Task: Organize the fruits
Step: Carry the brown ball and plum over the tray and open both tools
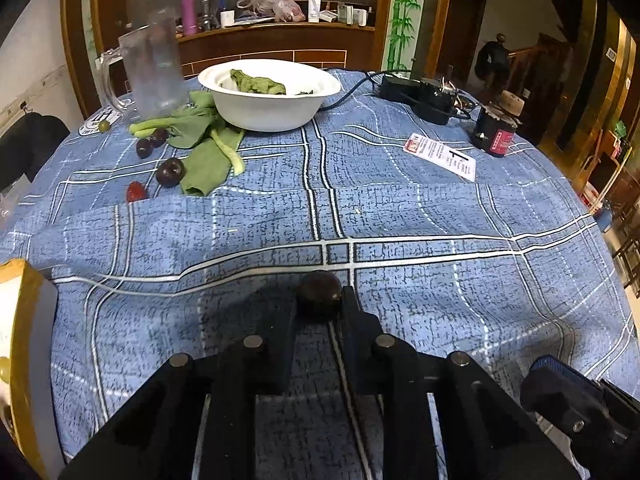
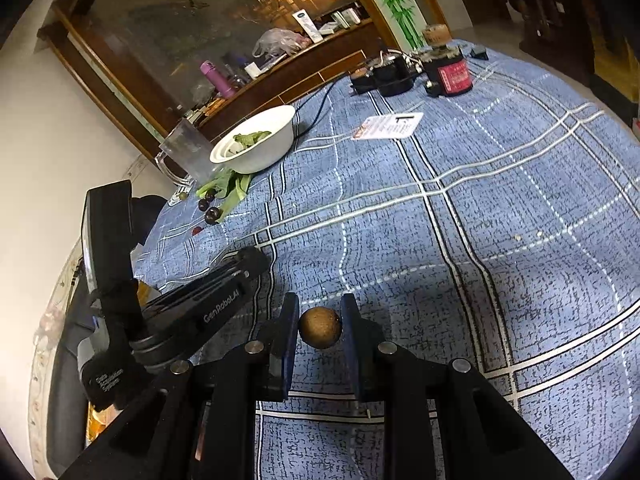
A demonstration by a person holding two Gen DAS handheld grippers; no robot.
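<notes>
My left gripper (image 1: 319, 300) is shut on a small dark round fruit (image 1: 319, 294) just above the blue checked tablecloth (image 1: 400, 216). My right gripper (image 2: 320, 322) is shut on a small brown round fruit (image 2: 320, 327), held above the cloth. The left gripper body (image 2: 192, 312) shows at the left of the right wrist view. Dark plums (image 1: 170, 172) (image 1: 143, 148) (image 1: 159, 137), a red fruit (image 1: 135, 192) and a green grape (image 1: 105, 125) lie at the far left beside green leaves (image 1: 204, 152); the plums also show in the right wrist view (image 2: 212, 215).
A white bowl (image 1: 269, 110) holding leaves stands at the back, a clear plastic jug (image 1: 150, 72) left of it. A printed card (image 1: 440, 156), a dark jar (image 1: 496, 130) and black electronics with cable (image 1: 416, 94) lie at the back right. A yellow-rimmed container (image 1: 24, 344) is at the near left.
</notes>
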